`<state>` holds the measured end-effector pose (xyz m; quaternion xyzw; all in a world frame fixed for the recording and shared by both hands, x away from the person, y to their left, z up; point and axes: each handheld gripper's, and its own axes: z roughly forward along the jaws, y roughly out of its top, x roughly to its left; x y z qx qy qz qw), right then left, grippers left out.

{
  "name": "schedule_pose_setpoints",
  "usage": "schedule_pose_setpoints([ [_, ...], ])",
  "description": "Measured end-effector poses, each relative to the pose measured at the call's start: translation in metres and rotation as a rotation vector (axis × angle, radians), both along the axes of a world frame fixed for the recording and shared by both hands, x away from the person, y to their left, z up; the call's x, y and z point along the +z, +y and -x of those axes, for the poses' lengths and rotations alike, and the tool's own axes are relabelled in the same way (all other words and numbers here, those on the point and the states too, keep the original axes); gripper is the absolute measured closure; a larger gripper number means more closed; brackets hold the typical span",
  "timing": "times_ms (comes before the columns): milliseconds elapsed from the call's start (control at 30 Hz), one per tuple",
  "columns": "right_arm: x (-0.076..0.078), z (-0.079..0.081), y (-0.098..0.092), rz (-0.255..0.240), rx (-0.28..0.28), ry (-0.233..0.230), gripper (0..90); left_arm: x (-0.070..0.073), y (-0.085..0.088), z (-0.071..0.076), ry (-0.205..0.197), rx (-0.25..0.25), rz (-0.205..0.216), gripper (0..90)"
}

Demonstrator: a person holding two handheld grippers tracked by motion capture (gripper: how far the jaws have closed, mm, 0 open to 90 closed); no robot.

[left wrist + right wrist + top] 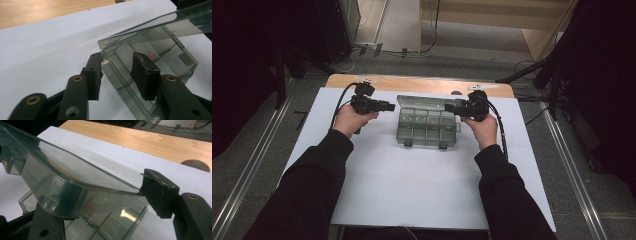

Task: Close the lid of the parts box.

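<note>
Clear organizer box (428,127) mid-bench, long axis left-right. Left hand-held gripper (120,75) straddles its left wall, not clamped. Right hand-held gripper (100,202) grasps the lid (75,187), half-raised at right end.

Clear organizer box (428,127) on white sheet (412,190) — left gripper (388,106) and right gripper (451,107) flank it.

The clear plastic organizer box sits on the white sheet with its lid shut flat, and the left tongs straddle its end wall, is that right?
Not quite: the lid is not shut flat. The right gripper view shows it lifted clear of the clear plastic organizer box, with the right tongs around its edge. The rest holds: the box sits on the white sheet, and the left tongs straddle its end wall.
</note>
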<state>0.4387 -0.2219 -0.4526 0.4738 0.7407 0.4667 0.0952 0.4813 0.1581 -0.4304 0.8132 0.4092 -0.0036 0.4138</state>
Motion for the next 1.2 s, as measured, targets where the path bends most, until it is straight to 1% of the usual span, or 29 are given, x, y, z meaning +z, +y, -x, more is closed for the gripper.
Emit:
schedule_pose_setpoints([
  [33,0.000,0.000,0.000,-0.004,0.002,0.001,36.4,0.002,0.000,0.000,0.004,0.002,0.007,65.4],
  [67,-0.001,0.001,0.000,-0.007,0.004,-0.001,36.3,0.004,0.000,0.000,0.000,-0.004,0.016,70.4],
  [100,-0.001,0.001,0.000,-0.004,0.004,-0.003,36.2,0.006,0.000,-0.001,0.000,-0.016,0.020,74.6],
  [133,-0.001,0.002,0.000,0.001,0.004,-0.006,36.2,0.008,-0.001,-0.001,-0.011,-0.030,0.023,79.3],
  [167,-0.001,0.002,0.000,0.002,0.007,-0.007,36.0,0.011,-0.002,-0.002,-0.014,-0.040,0.024,81.6],
  [200,-0.001,0.002,0.000,0.002,0.009,-0.007,35.9,0.014,-0.003,-0.002,-0.017,-0.048,0.025,86.2],
  [233,-0.001,0.003,0.000,-0.001,0.011,0.000,35.5,0.017,-0.005,-0.003,-0.019,-0.051,0.037,86.8],
  [267,-0.001,0.003,0.000,-0.001,0.012,-0.003,35.4,0.020,-0.005,-0.004,-0.020,-0.049,0.038,88.9],
  [300,-0.001,0.003,0.000,-0.001,0.013,-0.002,35.1,0.023,-0.007,-0.005,-0.020,-0.041,0.051,89.4],
  [333,-0.001,0.003,0.000,-0.001,0.014,-0.001,35.0,0.027,-0.008,-0.005,-0.027,-0.033,0.050,89.3],
  [400,-0.001,0.003,0.000,0.007,0.014,0.000,34.0,0.034,-0.011,-0.006,-0.051,-0.031,0.055,89.1],
  [533,-0.001,0.005,-0.001,0.004,0.011,0.002,32.1,0.040,-0.018,-0.007,-0.077,-0.035,0.074,88.9],
  [567,-0.001,0.006,-0.001,0.007,0.009,0.006,31.9,0.040,-0.020,-0.007,-0.077,-0.041,0.080,88.7],
  [600,-0.002,0.006,-0.002,0.009,0.008,-0.001,31.6,0.039,-0.022,-0.007,-0.078,-0.047,0.080,88.6],
  [700,-0.003,0.006,-0.004,0.006,0.001,0.014,31.0,0.037,-0.028,-0.006,-0.077,-0.070,0.065,88.5],
  [767,-0.005,0.007,-0.006,0.010,0.000,0.007,31.0,0.034,-0.031,-0.005,-0.074,-0.083,0.053,88.5],
  [800,-0.005,0.008,-0.007,0.006,-0.004,0.017,31.0,0.033,-0.033,-0.004,-0.074,-0.090,0.047,88.4],
  [867,-0.006,0.007,-0.010,-0.003,-0.007,0.019,31.3,0.032,-0.034,-0.003,-0.070,-0.095,0.039,88.4],
  [967,-0.007,0.007,-0.012,-0.010,-0.006,0.023,31.6,0.029,-0.036,0.000,-0.075,-0.105,0.040,88.4],
  [1067,-0.006,0.008,-0.011,0.004,-0.007,0.024,31.5,0.027,-0.036,0.003,-0.074,-0.107,0.047,88.4],
  [1100,-0.007,0.008,-0.011,0.004,-0.006,0.025,31.6,0.027,-0.036,0.004,-0.078,-0.105,0.052,88.3],
  [1167,-0.007,0.007,-0.011,0.003,-0.007,0.027,31.8,0.026,-0.036,0.006,-0.069,-0.113,0.052,88.4],
  [1200,-0.007,0.008,-0.011,0.003,-0.008,0.028,31.8,0.025,-0.036,0.007,-0.075,-0.113,0.052,88.4],
])
